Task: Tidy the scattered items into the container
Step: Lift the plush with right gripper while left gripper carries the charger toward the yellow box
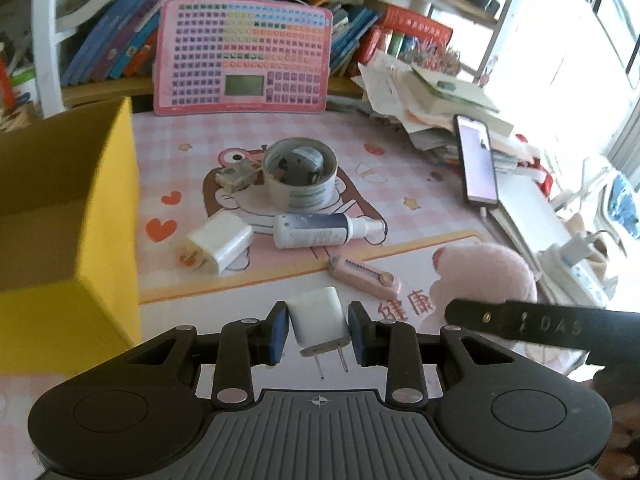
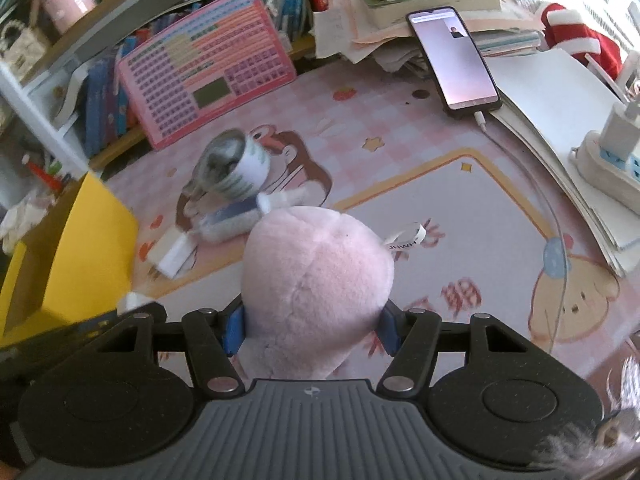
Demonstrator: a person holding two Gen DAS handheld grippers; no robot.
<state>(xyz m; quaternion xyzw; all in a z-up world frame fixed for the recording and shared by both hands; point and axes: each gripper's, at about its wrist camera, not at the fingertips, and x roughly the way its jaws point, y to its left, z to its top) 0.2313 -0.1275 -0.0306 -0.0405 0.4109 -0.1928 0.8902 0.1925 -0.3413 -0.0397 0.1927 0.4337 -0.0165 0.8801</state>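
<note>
The left gripper [image 1: 319,334] has its jaws clamped on a small white plug adapter [image 1: 318,320] lifted above the mat, while the right gripper [image 2: 312,330] pinches a pink plush toy [image 2: 316,280]. From the left, a yellow cardboard box [image 1: 108,208] stands on the pink cartoon desk mat [image 1: 420,208]; its inside is hidden. Beside it lie a white charger [image 1: 220,248], a tape roll [image 1: 302,176] with small bits inside, a spray bottle [image 1: 320,230], a pink utility knife [image 1: 366,278] and a propped phone [image 1: 478,160], with bookshelves [image 1: 120,40] behind.
</note>
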